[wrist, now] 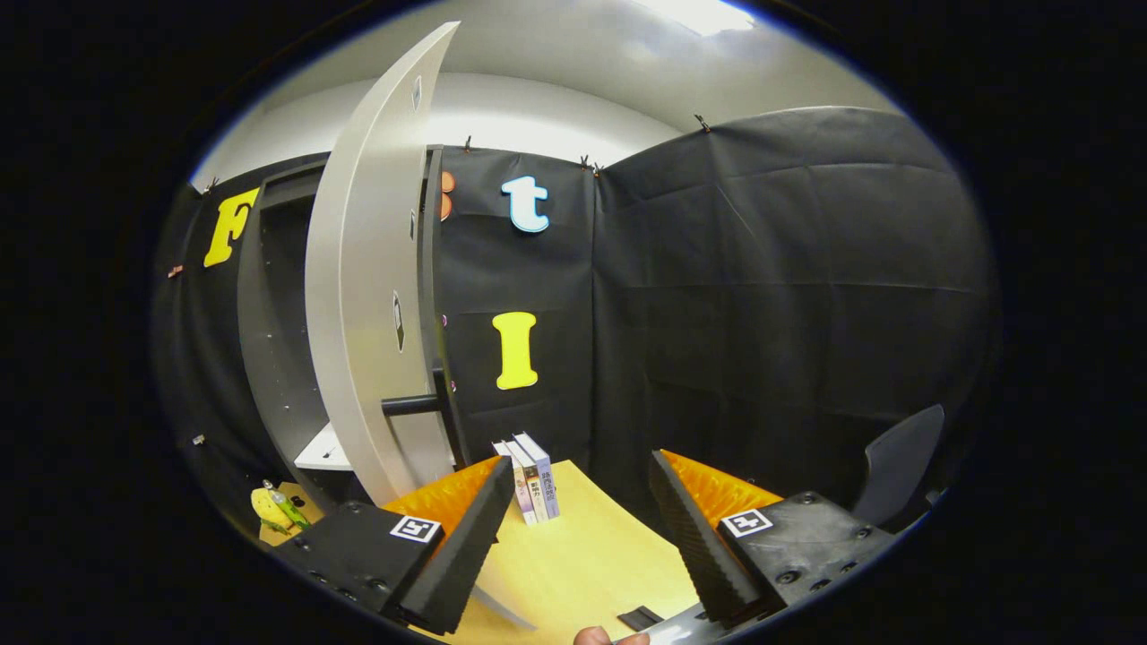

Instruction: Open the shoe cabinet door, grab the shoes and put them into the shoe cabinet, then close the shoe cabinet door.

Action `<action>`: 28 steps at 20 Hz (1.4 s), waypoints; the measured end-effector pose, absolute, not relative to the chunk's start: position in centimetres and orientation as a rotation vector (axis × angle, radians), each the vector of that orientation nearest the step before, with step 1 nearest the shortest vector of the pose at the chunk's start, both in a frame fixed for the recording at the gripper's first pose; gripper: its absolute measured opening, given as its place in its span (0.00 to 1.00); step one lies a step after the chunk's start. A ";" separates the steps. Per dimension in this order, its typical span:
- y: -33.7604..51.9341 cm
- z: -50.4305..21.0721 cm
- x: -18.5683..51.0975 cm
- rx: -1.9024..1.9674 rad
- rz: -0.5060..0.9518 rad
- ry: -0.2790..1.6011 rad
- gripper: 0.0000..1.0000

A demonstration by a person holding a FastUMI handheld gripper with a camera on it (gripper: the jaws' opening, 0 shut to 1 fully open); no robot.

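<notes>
Tool: the tool (573, 502) stood open, fingers spread wide, nothing between them.
Door: the cabinet door (367, 296) hung open ahead-left of the tool.
Cabinet: the cabinet (273, 322) sat behind that door.
Books: books (530, 479) stood upright on the table (582, 546) just beyond the fingers.

3 upright paperback books (530, 482) on pale wood tabletop (591, 546) just ahead of fingers; dark plastic chair back (901, 461) beyond, right.

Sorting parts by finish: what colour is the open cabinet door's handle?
Black, a bar handle on the pale grey door, clearest in the gripper view.
</notes>
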State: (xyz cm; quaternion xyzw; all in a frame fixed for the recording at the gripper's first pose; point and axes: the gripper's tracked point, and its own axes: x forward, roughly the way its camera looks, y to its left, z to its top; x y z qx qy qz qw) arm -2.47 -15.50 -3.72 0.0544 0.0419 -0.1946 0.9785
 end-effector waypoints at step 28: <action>1.8 -4.4 -0.9 0.186 -0.138 0.130 0.98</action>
